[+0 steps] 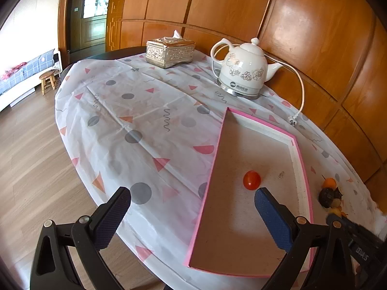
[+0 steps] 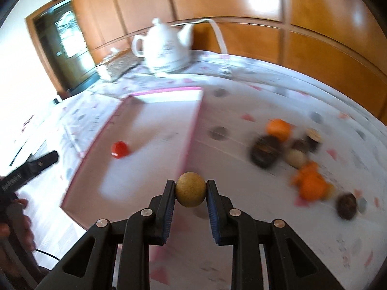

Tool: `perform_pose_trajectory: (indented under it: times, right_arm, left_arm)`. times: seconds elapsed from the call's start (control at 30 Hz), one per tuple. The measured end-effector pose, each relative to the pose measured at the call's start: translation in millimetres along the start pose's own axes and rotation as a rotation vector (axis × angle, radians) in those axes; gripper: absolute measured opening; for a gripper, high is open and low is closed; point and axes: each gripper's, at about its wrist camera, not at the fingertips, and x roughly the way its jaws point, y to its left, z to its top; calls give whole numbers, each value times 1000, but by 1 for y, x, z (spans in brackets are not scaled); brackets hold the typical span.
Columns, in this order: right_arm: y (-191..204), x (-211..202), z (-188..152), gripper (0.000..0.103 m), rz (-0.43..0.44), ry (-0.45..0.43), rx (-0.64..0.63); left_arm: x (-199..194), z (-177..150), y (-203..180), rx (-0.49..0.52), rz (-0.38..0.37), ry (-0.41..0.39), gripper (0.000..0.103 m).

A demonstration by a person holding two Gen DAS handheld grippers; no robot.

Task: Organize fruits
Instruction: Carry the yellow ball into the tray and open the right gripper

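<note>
A pink-rimmed tray [image 1: 301, 159] [image 2: 188, 145] lies on the patterned tablecloth with one small red tomato [image 1: 252, 180] [image 2: 119, 148] inside it. My left gripper [image 1: 192, 199] stands open over the tray's near left side with nothing between its fingers; the tomato sits just beyond its right finger. My right gripper [image 2: 191, 188] is shut on a small round tan fruit [image 2: 191, 189], held above the tray's right rim. A heap of loose fruits [image 2: 290, 149] [image 1: 330, 194], orange, dark and pale, lies on the cloth right of the tray. The right wrist view is blurred.
A white floral kettle [image 1: 244, 71] [image 2: 167, 48] with its cord stands behind the tray. A silver tissue box [image 1: 170, 52] sits at the table's far side. Wooden wall panels close the back and right. A person's hand [image 2: 24, 222] holds the left gripper.
</note>
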Motion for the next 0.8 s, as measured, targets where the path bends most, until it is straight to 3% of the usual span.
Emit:
perform_pose_trajectory:
  times: [0.3,0.4,0.47,0.8]
  right_arm:
    - [47,34,30,26,41,21,-69]
    - [52,33,32,32,43,12,-69]
    - [53,31,30,37,31,5,-73]
    - [12,4,-3,37,-71,-32,28]
  left_arm:
    - [5,-1,10,-20,5,22,103]
    - [7,0,13,-26,8,24,103]
    - [8,0,14,-31,4,29,103]
    - [7,-2,7,-7,-25,31,103]
